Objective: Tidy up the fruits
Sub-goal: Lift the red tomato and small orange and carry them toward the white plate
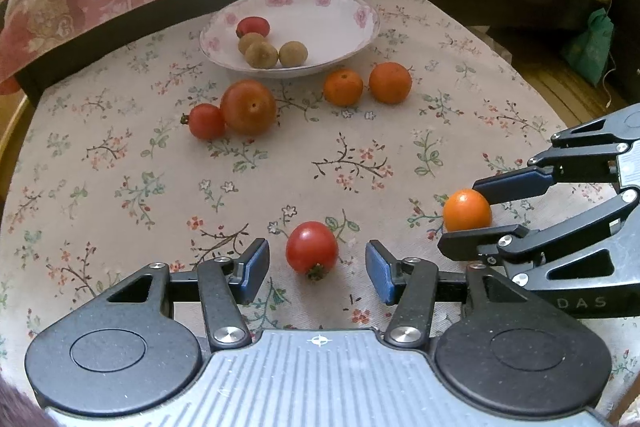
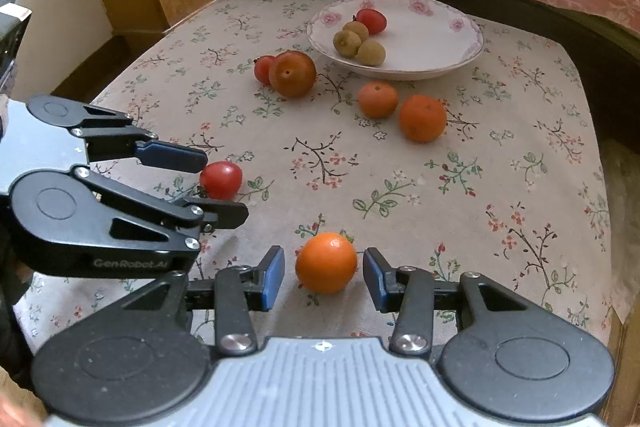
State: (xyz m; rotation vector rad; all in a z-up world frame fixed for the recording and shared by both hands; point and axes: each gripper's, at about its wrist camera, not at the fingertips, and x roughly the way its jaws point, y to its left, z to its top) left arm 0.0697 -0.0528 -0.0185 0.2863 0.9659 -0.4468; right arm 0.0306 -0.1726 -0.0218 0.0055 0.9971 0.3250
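We straddle a tomato and an orange with both grippers wide, empty; four fruits fill the plate, six remain.

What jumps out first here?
Both grippers sit open at the near edge, each straddling one fruit: left gripper around a tomato, right gripper around an orange. Behind, a floral plate already holds one tomato and three small brown fruits.

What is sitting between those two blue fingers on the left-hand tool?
A small red tomato lies on the tablecloth between the open left gripper fingers, untouched; the left wrist view shows it.
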